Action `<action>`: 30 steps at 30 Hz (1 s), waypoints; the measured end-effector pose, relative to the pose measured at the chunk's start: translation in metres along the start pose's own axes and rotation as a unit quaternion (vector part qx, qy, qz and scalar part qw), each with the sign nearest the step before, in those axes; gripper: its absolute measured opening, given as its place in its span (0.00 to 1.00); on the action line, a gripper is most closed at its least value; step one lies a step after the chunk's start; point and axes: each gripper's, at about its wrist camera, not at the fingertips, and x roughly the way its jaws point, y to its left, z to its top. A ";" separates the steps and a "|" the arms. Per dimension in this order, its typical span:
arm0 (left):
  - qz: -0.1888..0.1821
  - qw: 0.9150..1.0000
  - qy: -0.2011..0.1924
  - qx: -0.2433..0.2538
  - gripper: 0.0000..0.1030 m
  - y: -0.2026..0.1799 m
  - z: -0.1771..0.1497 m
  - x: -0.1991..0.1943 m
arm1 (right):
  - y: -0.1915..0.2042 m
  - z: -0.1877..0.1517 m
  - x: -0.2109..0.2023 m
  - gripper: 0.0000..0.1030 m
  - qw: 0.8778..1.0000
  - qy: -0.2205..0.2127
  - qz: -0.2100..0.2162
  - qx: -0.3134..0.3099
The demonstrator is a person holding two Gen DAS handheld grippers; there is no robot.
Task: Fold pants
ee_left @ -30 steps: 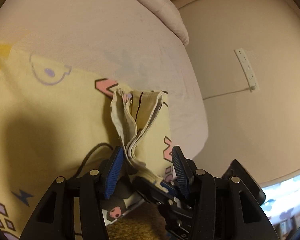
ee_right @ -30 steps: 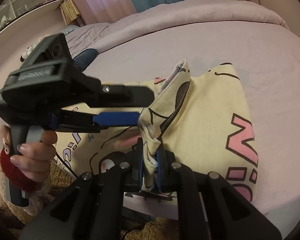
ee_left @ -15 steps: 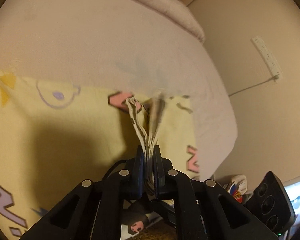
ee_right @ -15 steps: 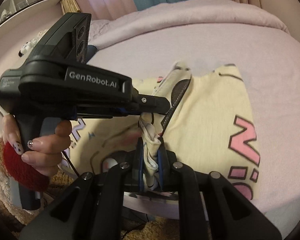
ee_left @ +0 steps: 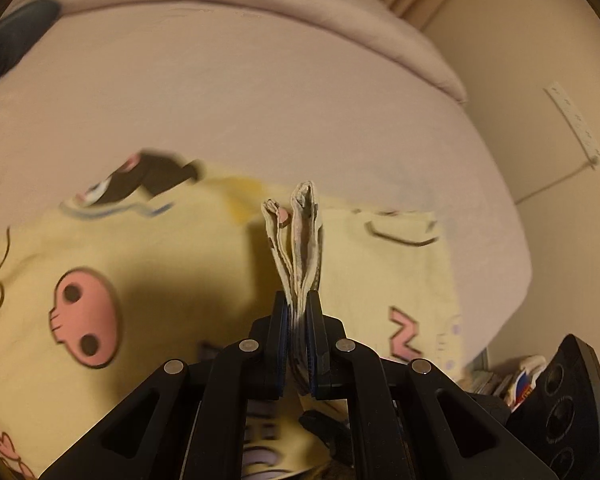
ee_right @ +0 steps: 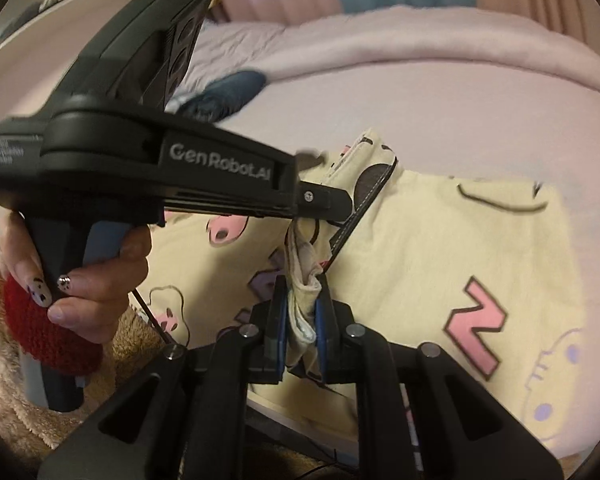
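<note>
Pale yellow pants (ee_left: 172,264) printed with pink and black cartoon figures lie spread over a pinkish bed (ee_left: 260,100). My left gripper (ee_left: 298,308) is shut on a bunched, layered hem of the pants, which stands up between its blue pads. In the right wrist view the same pants (ee_right: 440,248) drape over the bed edge, and my right gripper (ee_right: 302,300) is shut on another fold of their edge. The left gripper's black body (ee_right: 148,168), held by a hand (ee_right: 88,280), crosses just above and to the left of the right gripper.
A dark blue garment (ee_right: 220,92) lies on the bed further back. A rolled pink blanket (ee_left: 300,8) borders the bed's far side. A white power strip (ee_left: 572,124) hangs on the wall at right. Fluffy beige fabric (ee_right: 4,380) and a red cuff (ee_right: 40,332) sit at lower left.
The left gripper closed on the pants hem and has swung leftwards with it. Both grippers have carried the cloth along, and the left gripper's body now looms larger in the right wrist view.
</note>
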 end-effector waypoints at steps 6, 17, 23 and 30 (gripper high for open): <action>0.001 1.000 -0.008 0.000 0.06 0.014 -0.006 -0.006 | 0.010 0.000 0.024 0.14 1.000 0.030 0.001 -0.008; -0.007 0.999 0.004 -0.037 0.06 0.034 0.001 0.013 | 0.000 -0.003 0.043 0.15 0.999 0.041 0.008 0.005; 0.051 0.998 -0.024 -0.021 0.07 0.030 -0.004 -0.016 | -0.002 0.001 0.032 0.48 0.998 0.056 0.010 0.013; 0.059 0.995 -0.084 0.012 0.09 0.013 -0.015 -0.052 | -0.030 -0.010 -0.024 0.63 0.996 0.000 -0.079 0.029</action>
